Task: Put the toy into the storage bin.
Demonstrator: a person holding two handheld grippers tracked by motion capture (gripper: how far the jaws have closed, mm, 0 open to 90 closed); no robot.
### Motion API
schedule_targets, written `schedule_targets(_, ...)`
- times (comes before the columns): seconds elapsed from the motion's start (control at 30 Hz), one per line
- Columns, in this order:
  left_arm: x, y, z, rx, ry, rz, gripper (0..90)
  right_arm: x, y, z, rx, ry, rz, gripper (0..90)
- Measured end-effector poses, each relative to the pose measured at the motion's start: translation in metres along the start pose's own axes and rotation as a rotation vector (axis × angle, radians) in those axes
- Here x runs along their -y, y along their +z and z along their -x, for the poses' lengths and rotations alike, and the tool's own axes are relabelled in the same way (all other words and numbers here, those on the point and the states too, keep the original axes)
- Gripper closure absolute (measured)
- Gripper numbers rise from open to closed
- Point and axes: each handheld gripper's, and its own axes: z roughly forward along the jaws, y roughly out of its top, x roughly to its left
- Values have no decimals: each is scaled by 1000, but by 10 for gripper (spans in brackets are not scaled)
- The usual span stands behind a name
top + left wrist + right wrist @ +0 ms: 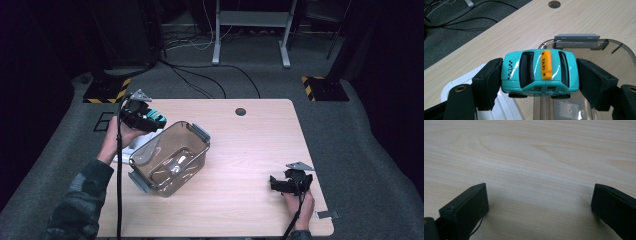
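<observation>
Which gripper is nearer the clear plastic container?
Left. The left gripper, holding the toy taxi, hovers at the container rim; the right gripper rests far across the table.

Left gripper (pixel 150 119) raised, jaws clamped on a load, right gripper (pixel 280 184) low, jaws wide apart

Open-topped clear box (pixel 170 159) sits unobstructed; its raised grey latches (pixel 200 132) flank the mouth.

Light wooden table (pixel 250 150) with 1 round cable hole (pixel 240 111); white lid (pixel 456 81) flat at left edge; black cables (pixel 200 80) across grey carpet beyond.
</observation>
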Motion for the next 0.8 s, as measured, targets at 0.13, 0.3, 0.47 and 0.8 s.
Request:
schedule_targets(0.13, -5, 7, 5, 21, 11, -16, 242, 0, 0, 0, 0, 0, 0, 4)
schedule_targets(0.3, -9, 17, 12, 47, 15, -39, 243, 0, 0, 0, 0, 0, 0, 4)
schedule_targets(0.47, -11, 30, 17, 58, 9, -50, 243, 0, 0, 0, 0, 0, 0, 4)
schedule_targets(0.8, -12, 54, 27, 89, 6, -92, 242, 0, 0, 0, 0, -1, 0, 4)
